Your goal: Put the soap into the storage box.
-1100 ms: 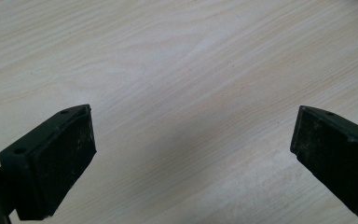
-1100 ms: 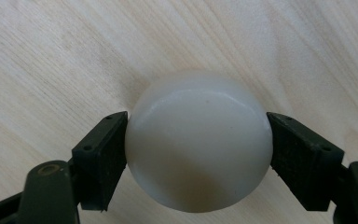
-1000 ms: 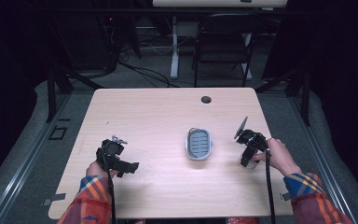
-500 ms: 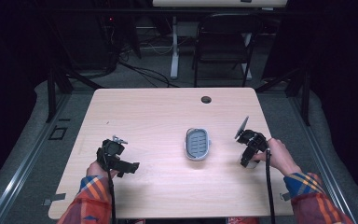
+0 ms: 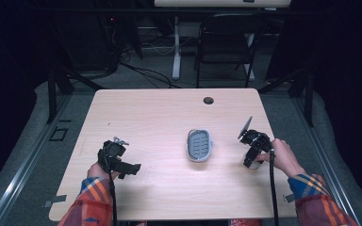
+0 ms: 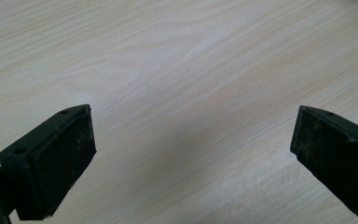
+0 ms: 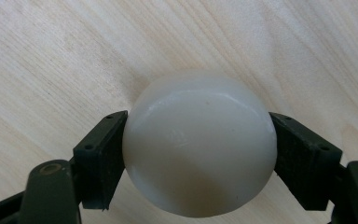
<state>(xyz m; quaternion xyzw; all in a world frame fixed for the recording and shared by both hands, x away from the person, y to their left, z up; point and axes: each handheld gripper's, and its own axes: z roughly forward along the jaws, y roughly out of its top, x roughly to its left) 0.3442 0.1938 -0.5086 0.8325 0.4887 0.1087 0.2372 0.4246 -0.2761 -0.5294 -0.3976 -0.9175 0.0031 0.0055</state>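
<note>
A smooth white oval bar (image 7: 199, 140) sits between both pads of my right gripper (image 7: 198, 161), which is shut on it just above the wood. In the high view that right gripper (image 5: 250, 161) hangs low over the table's right side, jaws pointing down, with the white bar (image 5: 249, 165) peeking out under it. A grey oval dish (image 5: 199, 145) with a ribbed floor lies at the table's middle, a hand's width left of it. My left gripper (image 5: 131, 168) hovers near the front left, open. Its pads (image 6: 63, 158) stand wide apart over bare wood.
The light wooden table (image 5: 160, 117) has a round cable hole (image 5: 209, 100) at its back edge. A black chair (image 5: 225, 44) and cables stand on the floor behind it. Plaid sleeves (image 5: 92, 202) come in from the front edge.
</note>
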